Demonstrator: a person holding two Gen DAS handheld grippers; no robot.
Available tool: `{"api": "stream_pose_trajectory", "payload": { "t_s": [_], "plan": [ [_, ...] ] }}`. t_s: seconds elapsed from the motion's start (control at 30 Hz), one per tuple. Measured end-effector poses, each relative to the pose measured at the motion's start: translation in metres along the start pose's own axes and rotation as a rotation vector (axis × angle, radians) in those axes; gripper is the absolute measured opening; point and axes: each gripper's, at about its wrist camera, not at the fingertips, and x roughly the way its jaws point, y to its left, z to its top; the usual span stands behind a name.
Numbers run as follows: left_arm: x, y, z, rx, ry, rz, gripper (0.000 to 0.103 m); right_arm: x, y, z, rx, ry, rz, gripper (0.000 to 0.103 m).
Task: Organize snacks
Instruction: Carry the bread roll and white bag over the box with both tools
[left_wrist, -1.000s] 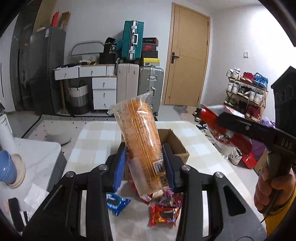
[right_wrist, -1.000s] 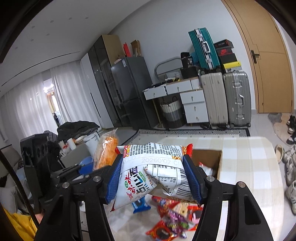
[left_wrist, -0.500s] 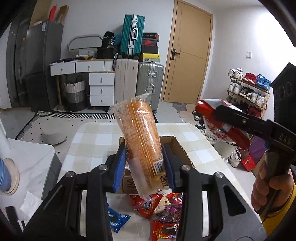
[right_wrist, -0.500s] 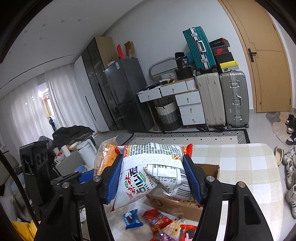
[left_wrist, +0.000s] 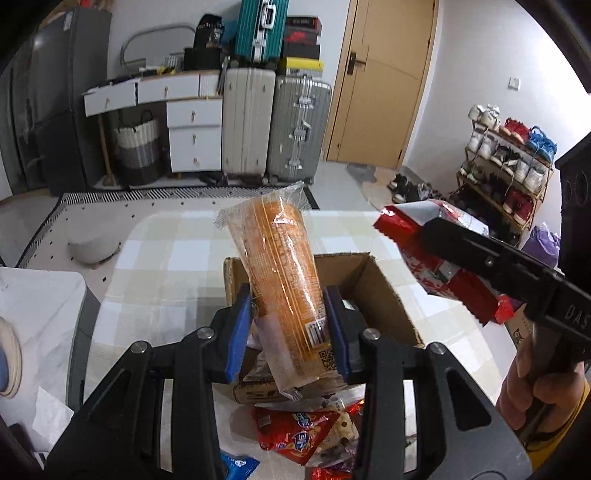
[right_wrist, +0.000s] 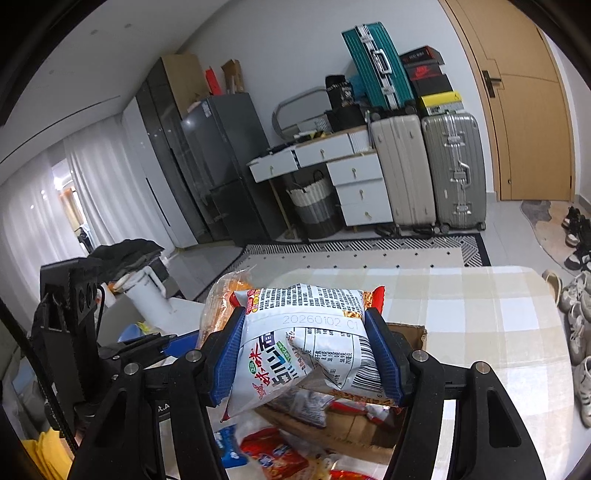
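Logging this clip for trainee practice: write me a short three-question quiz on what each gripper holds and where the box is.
1. True or false: the left gripper is shut on a long orange snack pack in clear wrap.
2. What does the right gripper hold? A) a blue cookie packet B) a white and red printed snack bag C) nothing
3. In the left wrist view, what open container sits on the checked tablecloth behind the orange pack?

Key: 1 true. 2 B; its jaws press both sides of the bag. 3 the open brown cardboard box.
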Motion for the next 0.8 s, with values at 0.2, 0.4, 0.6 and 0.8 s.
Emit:
{"api": "stream_pose_trajectory", "payload": {
  "t_s": [0.2, 0.4, 0.6, 0.8],
  "plan": [
    [0.046, 0.003, 0.002, -0.005, 0.058, -0.001, 0.035, 0.033, -0.020, -0.005, 0.018, 0.047, -0.020, 0.064],
    [0.091, 0.006, 0.006, -0.001, 0.109, -0.016, 0.035, 0.060, -0.037, -0.012, 0.037, 0.101, -0.036, 0.064],
    [0.129, 0.009, 0.005, -0.014, 0.136, -0.029, 0.035, 0.078, -0.048, -0.021, 0.043, 0.145, -0.045, 0.064],
    [0.152, 0.019, -0.003, -0.032, 0.145, -0.033, 0.035, 0.090, -0.052, -0.030, 0.036, 0.186, -0.048, 0.064]
  ]
}}
